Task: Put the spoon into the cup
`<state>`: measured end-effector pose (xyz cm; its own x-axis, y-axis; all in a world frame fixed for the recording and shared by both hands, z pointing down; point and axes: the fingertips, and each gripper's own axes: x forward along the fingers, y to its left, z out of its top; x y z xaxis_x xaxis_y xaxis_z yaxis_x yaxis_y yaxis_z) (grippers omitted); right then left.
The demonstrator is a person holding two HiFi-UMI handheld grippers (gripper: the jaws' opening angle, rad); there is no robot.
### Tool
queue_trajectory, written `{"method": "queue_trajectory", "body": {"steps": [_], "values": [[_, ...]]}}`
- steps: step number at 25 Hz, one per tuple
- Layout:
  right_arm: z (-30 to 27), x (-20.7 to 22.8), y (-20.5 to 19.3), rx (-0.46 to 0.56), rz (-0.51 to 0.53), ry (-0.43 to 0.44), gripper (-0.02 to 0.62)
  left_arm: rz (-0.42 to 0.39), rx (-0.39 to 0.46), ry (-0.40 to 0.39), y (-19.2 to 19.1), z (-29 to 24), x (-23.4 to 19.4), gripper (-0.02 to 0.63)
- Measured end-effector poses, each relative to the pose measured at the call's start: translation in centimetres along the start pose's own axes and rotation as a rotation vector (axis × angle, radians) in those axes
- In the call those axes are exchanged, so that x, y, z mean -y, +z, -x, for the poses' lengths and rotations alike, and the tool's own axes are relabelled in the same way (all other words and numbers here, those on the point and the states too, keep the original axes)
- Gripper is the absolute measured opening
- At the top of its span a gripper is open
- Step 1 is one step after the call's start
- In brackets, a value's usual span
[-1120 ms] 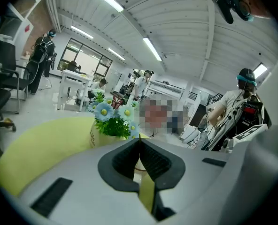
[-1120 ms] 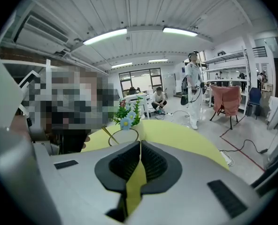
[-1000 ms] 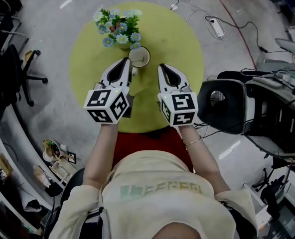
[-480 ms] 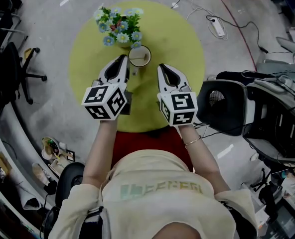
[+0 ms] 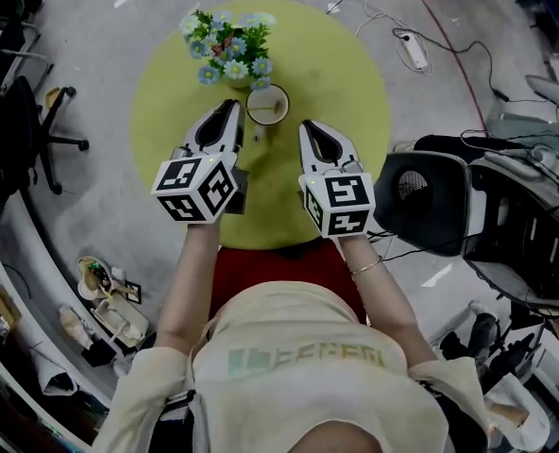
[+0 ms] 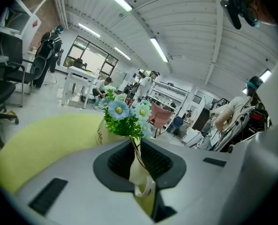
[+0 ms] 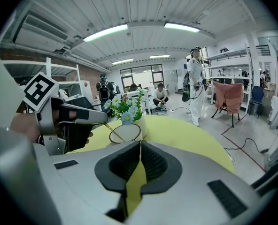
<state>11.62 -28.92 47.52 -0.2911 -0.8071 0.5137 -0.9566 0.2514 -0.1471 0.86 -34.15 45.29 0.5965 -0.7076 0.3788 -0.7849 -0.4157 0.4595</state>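
- Risk, spill: the spoon is thin and slants from the left gripper down into the mouth of the cup. If let go while leaning this steeply, it could likely tip over the rim onto the table.
- Risk, knock: the left gripper's tip is just beside the cup. A sideways pull could nudge it, or drag the spoon against the rim.
- Risk, clutter: the flowers stand just behind the cup. A forward overshoot would brush them.
- Left gripper: forearm stretched forward, tip aimed at the cup from its left. Jaws clamped on the spoon's handle.
- Right gripper: level with the left, near the cup, over bare table. Jaws closed together, nothing between them.
- Spoon: far end inside the cup's rim. Whether it touches the bottom cannot be told.
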Motion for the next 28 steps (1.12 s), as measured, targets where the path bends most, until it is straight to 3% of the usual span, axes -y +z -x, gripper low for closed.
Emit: {"method": "queue_trajectory", "body": {"steps": [13,28], "values": [[-0.2,-0.7,-0.6,-0.016,-0.003,-0.003,0.037,0.028,0.003,-0.006,-0.4,0.8,-0.5,0.098],[1.4,-3.2,-1.9,-0.022,0.008,-0.011,0.037,0.034,-0.014,-0.012,-2.5,4.3,-0.7,0.101]]}}
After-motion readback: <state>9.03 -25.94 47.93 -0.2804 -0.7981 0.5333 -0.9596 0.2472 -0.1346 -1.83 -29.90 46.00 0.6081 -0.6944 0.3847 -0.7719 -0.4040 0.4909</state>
